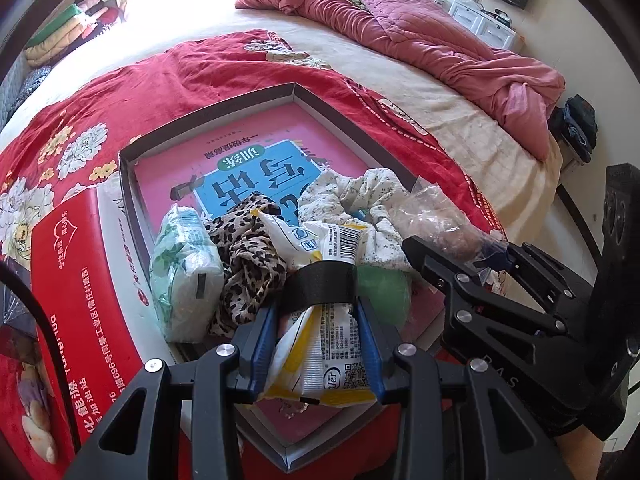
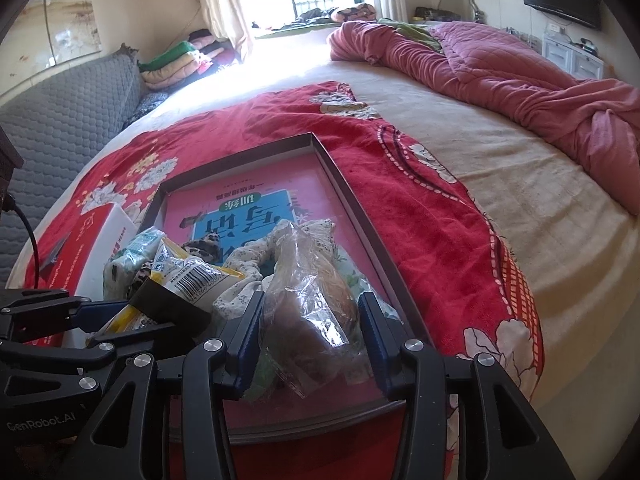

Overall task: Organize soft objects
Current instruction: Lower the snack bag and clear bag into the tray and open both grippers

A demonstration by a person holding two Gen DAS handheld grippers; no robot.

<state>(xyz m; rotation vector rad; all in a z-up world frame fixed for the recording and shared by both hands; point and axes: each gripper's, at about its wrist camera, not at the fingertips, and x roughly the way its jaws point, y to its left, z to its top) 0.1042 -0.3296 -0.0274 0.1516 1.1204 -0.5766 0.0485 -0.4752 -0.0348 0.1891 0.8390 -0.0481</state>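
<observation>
A shallow grey-rimmed tray (image 1: 296,90) with a pink and blue printed bottom lies on a red flowered blanket (image 1: 132,92). In its near end lie a green-white tissue pack (image 1: 184,264), a leopard-print cloth (image 1: 248,256), a white floral cloth (image 1: 360,188) and something green (image 1: 384,292). My left gripper (image 1: 318,312) is shut on a white and yellow packet (image 1: 332,344) held over that pile. My right gripper (image 2: 311,308) is shut on a clear plastic bag (image 2: 316,304) with brownish contents, over the tray's near right part. The two grippers are side by side, the left gripper (image 2: 132,308) to the left.
A red and white carton (image 1: 80,280) lies against the tray's left side. A crumpled pink quilt (image 1: 420,28) covers the bed's far right. A grey padded sofa (image 2: 60,120) with folded blankets (image 2: 172,64) stands at the left, by the window. A cable (image 2: 28,232) hangs at the left edge.
</observation>
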